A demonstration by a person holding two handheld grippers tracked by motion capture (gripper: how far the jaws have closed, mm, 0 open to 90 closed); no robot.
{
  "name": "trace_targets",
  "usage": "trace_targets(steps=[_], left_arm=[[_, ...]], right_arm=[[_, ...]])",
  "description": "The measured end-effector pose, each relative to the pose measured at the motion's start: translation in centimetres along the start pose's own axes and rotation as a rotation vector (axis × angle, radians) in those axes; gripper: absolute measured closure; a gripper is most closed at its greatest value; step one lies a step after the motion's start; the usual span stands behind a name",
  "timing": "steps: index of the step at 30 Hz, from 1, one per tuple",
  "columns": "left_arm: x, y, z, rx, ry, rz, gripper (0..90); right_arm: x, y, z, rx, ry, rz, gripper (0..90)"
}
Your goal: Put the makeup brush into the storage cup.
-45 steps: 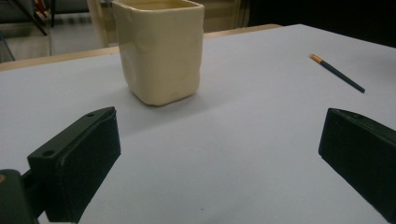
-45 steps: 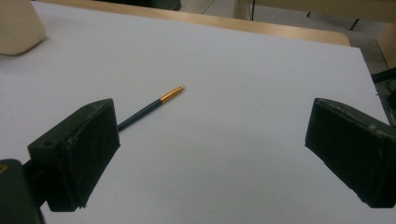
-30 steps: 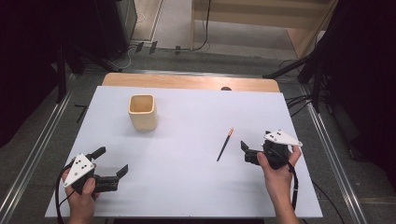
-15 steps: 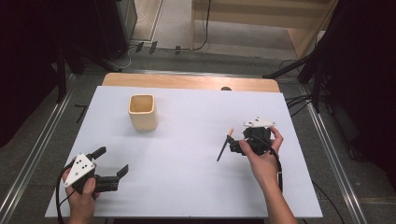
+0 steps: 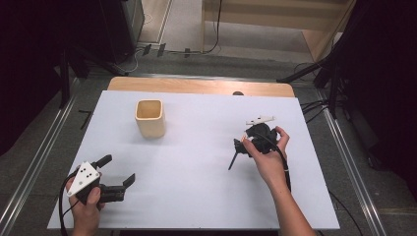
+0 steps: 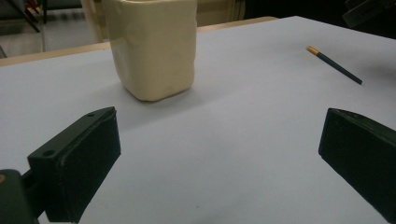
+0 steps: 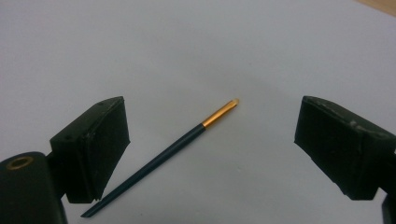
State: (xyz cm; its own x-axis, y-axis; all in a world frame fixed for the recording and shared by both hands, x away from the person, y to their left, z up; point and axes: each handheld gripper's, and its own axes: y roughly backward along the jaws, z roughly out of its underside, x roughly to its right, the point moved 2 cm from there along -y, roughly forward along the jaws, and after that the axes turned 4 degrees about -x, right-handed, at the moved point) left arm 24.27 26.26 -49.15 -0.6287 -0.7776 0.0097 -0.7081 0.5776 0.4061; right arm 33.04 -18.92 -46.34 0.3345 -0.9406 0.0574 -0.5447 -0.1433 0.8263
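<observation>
Right gripper (image 7: pixel 212 144) hovers over the pencil (image 7: pixel 163 156) lying flat on the white table (image 5: pixel 196 162); jaws wide, just been closing, nothing gripped. Step: pre-grasp. Next: lower, pinch the shaft. Left gripper (image 5: pixel 118 184) rests open, empty, near corner.

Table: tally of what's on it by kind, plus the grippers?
Cup: 1
Pencil: 1
Grippers: 2, left gripper and right gripper, both open
Total: 4
</observation>
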Motion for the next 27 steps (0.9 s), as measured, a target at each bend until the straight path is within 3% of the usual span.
trace_targets(steps=[6, 10, 18, 22, 27], left_arm=[[0.1, -0.1, 0.0, -0.004, -0.004, 0.004, 0.0], [0.2, -0.1, 0.0, -0.007, -0.011, 0.004, 0.0], [0.1, -0.2, 0.0, -0.011, -0.010, 0.004, 0.0], [0.1, -0.1, 0.0, -0.010, -0.009, 0.001, 0.0], [-0.1, -0.1, 0.0, -0.011, -0.003, -0.002, 0.0]], right_arm=[[0.2, -1.2, -0.2, -0.103, -0.034, -0.028, 13.2], [0.2, -1.8, -0.4, -0.168, -0.030, -0.052, 13.2], [-0.2, -2.5, -1.1, -0.229, -0.012, -0.040, 13.3], [-0.3, -3.1, -1.4, -0.297, -0.046, -0.039, 13.4], [-0.6, -3.5, -1.7, -0.326, -0.063, -0.065, 20.1]])
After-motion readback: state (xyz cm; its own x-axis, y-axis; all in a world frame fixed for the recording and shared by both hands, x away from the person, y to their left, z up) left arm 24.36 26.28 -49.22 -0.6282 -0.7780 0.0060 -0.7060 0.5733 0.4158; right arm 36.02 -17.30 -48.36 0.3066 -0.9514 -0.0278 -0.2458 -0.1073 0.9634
